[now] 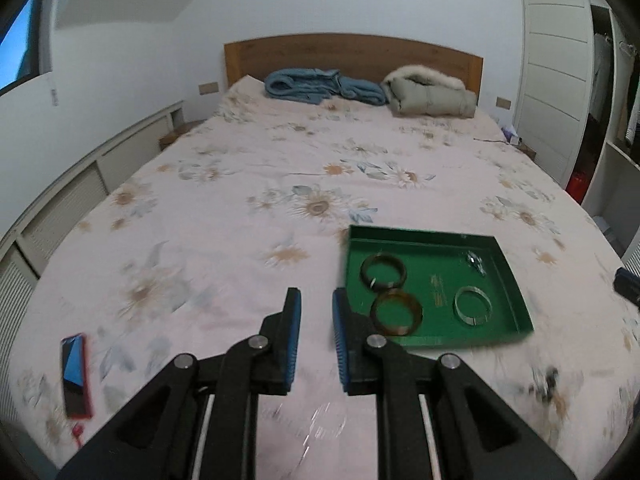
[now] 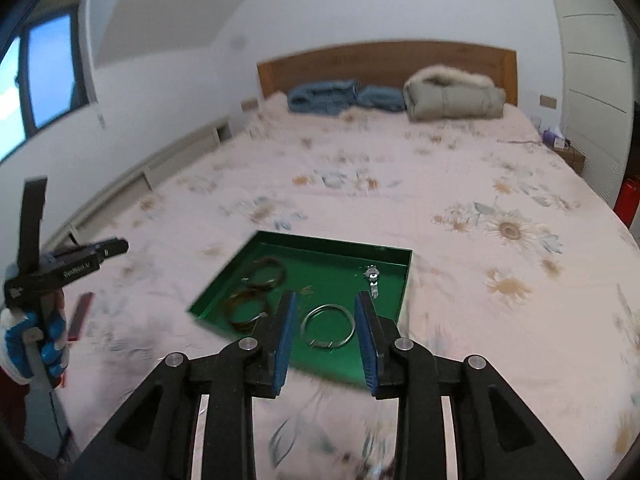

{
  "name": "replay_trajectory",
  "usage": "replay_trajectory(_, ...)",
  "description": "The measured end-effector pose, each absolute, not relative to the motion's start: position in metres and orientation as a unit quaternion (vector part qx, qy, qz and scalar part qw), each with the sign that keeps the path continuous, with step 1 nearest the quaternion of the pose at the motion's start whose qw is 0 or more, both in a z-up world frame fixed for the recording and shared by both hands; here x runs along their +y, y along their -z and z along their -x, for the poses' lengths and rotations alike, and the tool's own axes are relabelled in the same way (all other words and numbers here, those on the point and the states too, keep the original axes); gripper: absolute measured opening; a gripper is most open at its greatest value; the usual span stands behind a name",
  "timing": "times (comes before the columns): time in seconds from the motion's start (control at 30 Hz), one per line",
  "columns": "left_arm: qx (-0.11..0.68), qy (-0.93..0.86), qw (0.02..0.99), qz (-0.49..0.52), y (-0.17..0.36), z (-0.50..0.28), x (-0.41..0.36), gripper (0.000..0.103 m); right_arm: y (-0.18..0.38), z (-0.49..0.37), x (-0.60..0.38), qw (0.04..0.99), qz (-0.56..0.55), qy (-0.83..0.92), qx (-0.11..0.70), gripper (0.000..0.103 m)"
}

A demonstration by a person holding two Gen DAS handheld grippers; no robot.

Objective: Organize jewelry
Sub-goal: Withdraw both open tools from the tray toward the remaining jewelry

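Both hovering above the bed, nothing held: left gripper (image 1: pixel 316 304) slightly parted, right gripper (image 2: pixel 326 308) parted wider. Jewelry already in the green tray (image 1: pixel 516 296): two dark bangles (image 1: pixel 383 270), a silver bangle (image 1: pixel 473 305), a small watch (image 2: pixel 372 274) toward the far rim. Probably best to sink slowly, straddling one bangle's rim. Only the left view shows the red phone (image 1: pixel 75 374) left of the tray; only the right view shows the gloved hand (image 2: pixel 38 344).

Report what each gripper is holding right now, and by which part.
Nothing is held. The left gripper and right gripper both stand open and empty above the bed; the bangles lie loose in the green tray.
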State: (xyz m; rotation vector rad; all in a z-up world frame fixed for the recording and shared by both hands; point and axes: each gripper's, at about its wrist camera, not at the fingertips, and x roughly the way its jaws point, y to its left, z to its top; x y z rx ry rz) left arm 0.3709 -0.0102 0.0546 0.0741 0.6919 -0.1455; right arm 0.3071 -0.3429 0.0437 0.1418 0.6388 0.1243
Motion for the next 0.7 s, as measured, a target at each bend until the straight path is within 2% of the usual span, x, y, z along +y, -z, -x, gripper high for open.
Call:
replay_trajectory(0.23,0.332,0.043,0.941,-0.046,-0.051,-0.27,0.048,0.016,-0.057,-0.203,-0.341,0.954,-0.042,-0.041,0.294,0.031)
replay_trajectory(0.33,0.332,0.032,0.942,-0.047,-0.047,-0.239,0.068,0.021,-0.059,-0.169,-0.342,0.956,-0.038,-0.036,0.287,0.031)
replay_trajectory(0.7,0.313,0.02,0.949,-0.023,-0.05,-0.145,0.107,0.024,-0.061,-0.079,-0.327,0.963,-0.05,-0.038,0.264,0.032)
